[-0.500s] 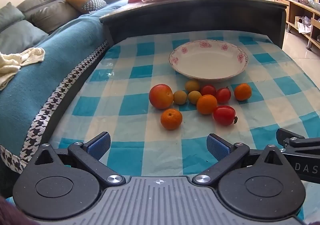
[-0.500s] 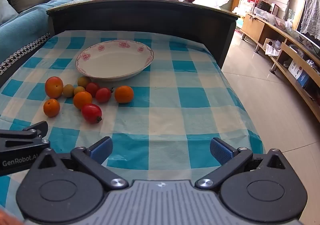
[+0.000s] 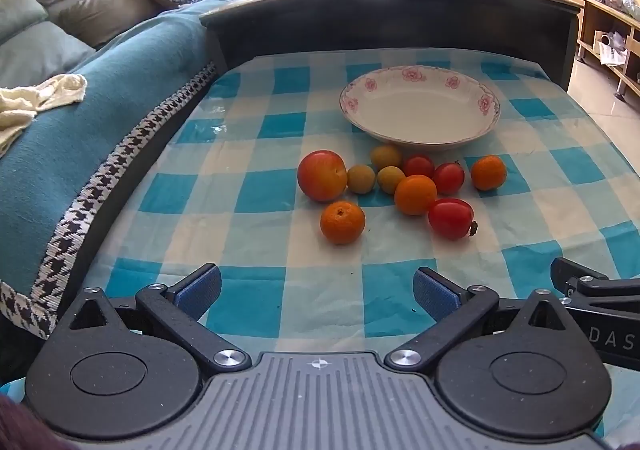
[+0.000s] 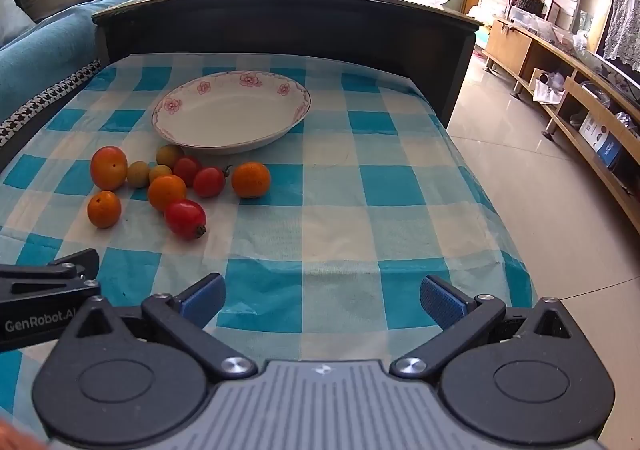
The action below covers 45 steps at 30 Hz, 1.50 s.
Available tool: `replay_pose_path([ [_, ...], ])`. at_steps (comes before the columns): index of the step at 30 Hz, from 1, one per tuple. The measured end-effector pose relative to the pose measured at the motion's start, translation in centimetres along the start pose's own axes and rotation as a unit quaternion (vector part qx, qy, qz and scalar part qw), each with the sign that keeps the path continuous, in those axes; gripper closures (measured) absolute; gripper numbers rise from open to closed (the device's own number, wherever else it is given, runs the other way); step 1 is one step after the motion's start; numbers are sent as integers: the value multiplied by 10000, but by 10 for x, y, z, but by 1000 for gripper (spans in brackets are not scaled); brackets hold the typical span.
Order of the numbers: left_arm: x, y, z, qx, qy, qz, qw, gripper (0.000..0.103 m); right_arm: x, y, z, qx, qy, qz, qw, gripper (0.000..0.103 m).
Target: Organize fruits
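Fruits [image 3: 400, 185] sat bunched just in front of the plate [image 3: 420, 81], mid-counter [image 4: 360, 209], away from its edges. Bare cloth lay between them and both claws. Left claw [image 3: 316, 288] and right claw [image 4: 322, 296] gaped wide, empty. Nothing had moved since before.

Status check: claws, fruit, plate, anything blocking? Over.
Left claw and right claw both open, empty, short of the fruit. Fruit cluster loose on the checked cloth; plate empty behind it. Nothing in the way.
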<state>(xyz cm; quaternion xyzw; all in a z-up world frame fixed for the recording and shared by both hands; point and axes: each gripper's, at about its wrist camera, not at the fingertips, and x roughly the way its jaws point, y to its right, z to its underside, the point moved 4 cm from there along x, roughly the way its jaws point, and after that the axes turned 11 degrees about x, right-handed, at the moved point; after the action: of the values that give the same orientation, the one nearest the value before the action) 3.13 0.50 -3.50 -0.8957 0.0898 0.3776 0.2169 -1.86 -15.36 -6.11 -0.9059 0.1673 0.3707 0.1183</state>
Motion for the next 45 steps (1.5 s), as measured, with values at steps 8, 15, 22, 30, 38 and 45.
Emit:
replay_pose_path([
  [8, 1, -1, 1, 10, -32, 33, 10000, 0, 1, -1, 1, -57, -26, 17, 10000, 0],
  [15, 2, 1, 3, 123, -63, 58, 9999, 0, 3, 0, 0, -69, -59, 76, 9999, 0],
  [22, 3, 1, 2, 158, -73, 80, 9998, 0, 4, 3, -1, 29, -104, 73, 9999, 0],
  [30, 4, 3, 2, 202, -112, 70, 9997, 0, 5, 3, 0, 34, -152, 72, 9999, 0],
  [38, 4, 4, 3, 227, -118, 61, 9997, 1, 6, 3, 0, 35, -182, 73, 9998, 0],
  [45, 3, 4, 4, 244, -127, 61, 9996, 1, 7, 2, 1, 28, -210, 70, 9998, 0],
])
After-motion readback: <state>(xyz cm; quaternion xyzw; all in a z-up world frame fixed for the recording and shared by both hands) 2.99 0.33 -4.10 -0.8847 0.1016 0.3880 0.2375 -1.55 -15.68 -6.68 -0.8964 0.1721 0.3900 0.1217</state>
